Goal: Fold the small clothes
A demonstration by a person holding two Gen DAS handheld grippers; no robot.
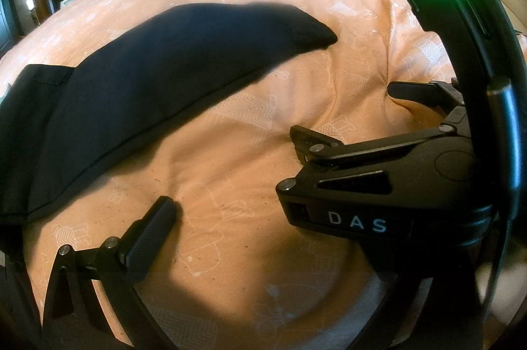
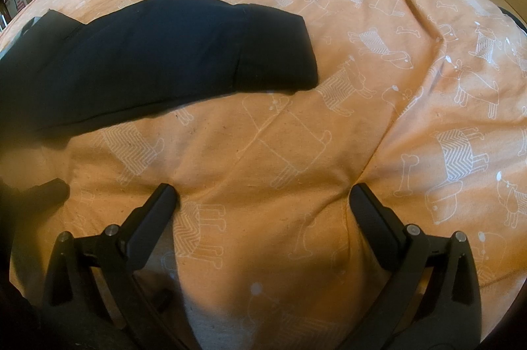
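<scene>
Dark navy garment, folded into a long band, lying flat on bedspread

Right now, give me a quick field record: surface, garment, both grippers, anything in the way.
surface: orange bedsheet printed with white dogs and bones, wrinkled
garment: dark navy garment, already folded into a long band, lying flat on the sheet
left gripper: open, empty, low over bare sheet beside the garment; only one finger visible
right gripper: open, empty, fingers spread over bare sheet, apart from the garment
obstruction: the right gripper's body fills the right of the left wrist view
</scene>
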